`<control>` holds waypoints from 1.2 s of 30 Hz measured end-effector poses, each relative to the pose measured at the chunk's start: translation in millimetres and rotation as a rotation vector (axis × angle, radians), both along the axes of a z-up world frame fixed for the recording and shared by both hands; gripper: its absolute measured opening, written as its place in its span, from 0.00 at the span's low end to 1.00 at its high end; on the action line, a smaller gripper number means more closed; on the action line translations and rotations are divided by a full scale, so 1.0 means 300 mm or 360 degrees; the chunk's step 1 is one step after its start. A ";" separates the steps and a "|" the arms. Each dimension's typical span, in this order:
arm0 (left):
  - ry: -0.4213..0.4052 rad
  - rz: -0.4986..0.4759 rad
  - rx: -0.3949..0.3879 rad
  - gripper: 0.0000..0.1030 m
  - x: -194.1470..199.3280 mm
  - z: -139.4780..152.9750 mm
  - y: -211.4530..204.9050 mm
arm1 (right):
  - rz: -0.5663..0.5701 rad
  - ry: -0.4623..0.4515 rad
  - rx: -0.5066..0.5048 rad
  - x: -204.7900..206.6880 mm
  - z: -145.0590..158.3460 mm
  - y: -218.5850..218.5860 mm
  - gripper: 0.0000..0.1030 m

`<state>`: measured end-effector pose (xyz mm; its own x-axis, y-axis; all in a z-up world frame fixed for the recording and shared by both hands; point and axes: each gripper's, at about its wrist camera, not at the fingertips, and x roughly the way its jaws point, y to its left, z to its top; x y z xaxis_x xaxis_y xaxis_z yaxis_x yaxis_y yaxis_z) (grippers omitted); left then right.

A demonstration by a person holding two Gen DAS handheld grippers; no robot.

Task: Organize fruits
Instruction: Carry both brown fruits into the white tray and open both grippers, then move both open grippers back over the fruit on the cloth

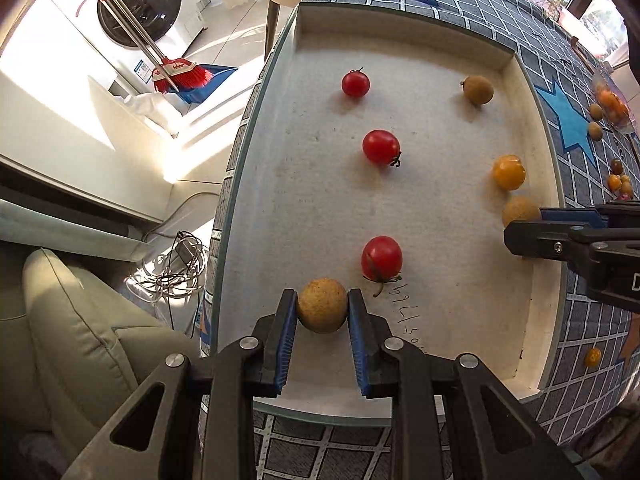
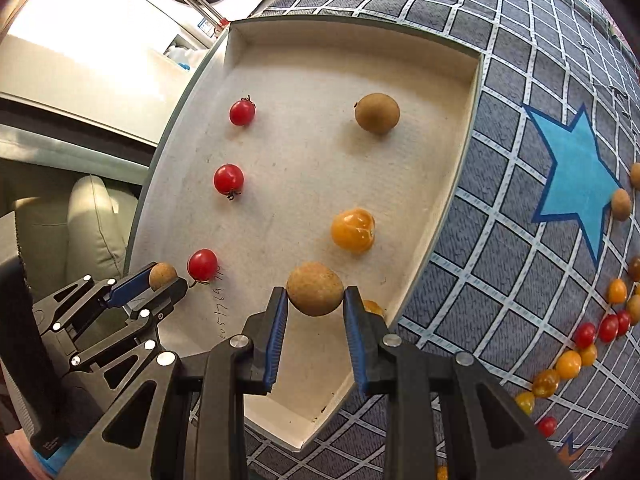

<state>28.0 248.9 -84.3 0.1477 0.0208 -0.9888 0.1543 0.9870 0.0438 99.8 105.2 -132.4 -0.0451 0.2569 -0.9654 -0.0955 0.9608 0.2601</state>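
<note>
Left wrist view: I am looking at the white tray (image 1: 400,48) lying on the star-patterned tablecloth (image 1: 560,80). Inside it, three red tomatoes (image 1: 381,146) are sitting in a line down the left side, with a brown longan (image 1: 478,89) and an orange tomato (image 1: 508,172) along the right. My left gripper (image 1: 322,312) is pinching a brown longan at the tray's near left end, just beside the nearest red tomato. My right gripper (image 2: 315,295) is clamping another brown longan (image 2: 315,289) above the tray's near right side.
</note>
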 end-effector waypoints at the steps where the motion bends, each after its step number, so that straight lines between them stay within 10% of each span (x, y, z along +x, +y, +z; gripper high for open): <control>1: 0.0007 -0.0009 -0.0002 0.26 0.002 -0.006 -0.006 | 0.0005 0.0008 -0.0002 -0.002 -0.008 0.005 0.30; 8: 0.0009 -0.0083 0.0024 0.28 -0.002 -0.009 -0.037 | 0.0051 0.0025 -0.0019 0.003 -0.019 0.046 0.30; 10: 0.0010 -0.0086 0.0037 0.79 -0.002 -0.009 -0.038 | 0.0045 0.0040 -0.0003 0.004 -0.024 0.046 0.31; 11: -0.0018 -0.0080 0.0053 0.88 -0.005 -0.001 -0.038 | 0.0044 0.0046 0.0004 0.014 -0.027 0.046 0.31; 21: -0.0028 -0.0137 0.0127 0.89 -0.033 0.036 -0.037 | -0.0061 -0.0066 0.0191 0.032 0.095 -0.010 0.80; 36: -0.0114 -0.0446 -0.0018 0.89 0.023 0.188 -0.385 | -0.0746 0.0011 -0.0044 -0.215 0.138 -0.546 0.81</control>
